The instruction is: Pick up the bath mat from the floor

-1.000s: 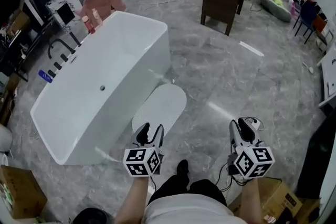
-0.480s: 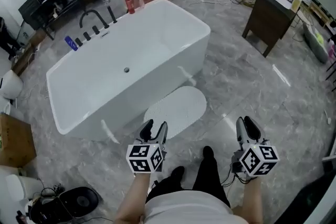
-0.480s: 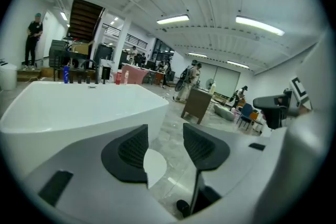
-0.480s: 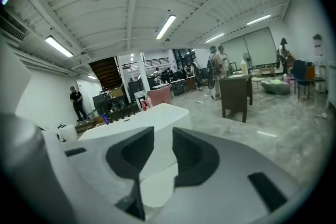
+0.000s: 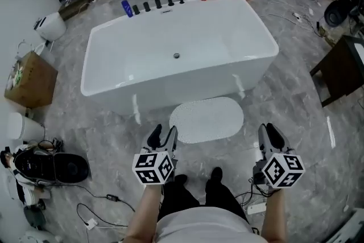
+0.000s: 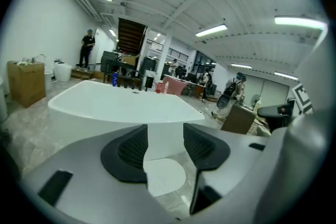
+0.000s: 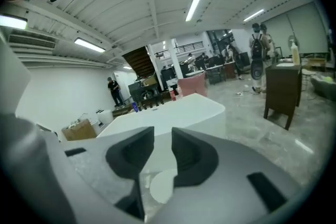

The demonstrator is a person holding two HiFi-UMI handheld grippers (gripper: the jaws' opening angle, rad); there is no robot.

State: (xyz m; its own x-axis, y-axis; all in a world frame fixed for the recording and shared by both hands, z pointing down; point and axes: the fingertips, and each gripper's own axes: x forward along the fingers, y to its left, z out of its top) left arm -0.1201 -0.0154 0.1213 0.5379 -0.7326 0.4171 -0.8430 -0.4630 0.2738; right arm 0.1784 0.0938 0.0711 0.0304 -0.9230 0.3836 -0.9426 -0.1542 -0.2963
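A grey marbled floor fills the head view, with bare open stretches to the right of and nearer than a large white bathtub, which lies crosswise in the far half of the scene. At the far left a cardboard box stands well apart from the tub's left end; at the right edge a dark cabinet leaves a wide lane of floor beside the tub. A black round device and loose cables crowd the near left. The white bath mat, a rounded oblong, lies flat on the floor just beside the tub's near wall, its long axis running left to right, parallel to that wall, with bare floor along its near edge. The left tongs hang near the mat's left end, jaws moderately apart with nothing held. The right tongs hang to the mat's right, jaws narrowly apart, also empty.
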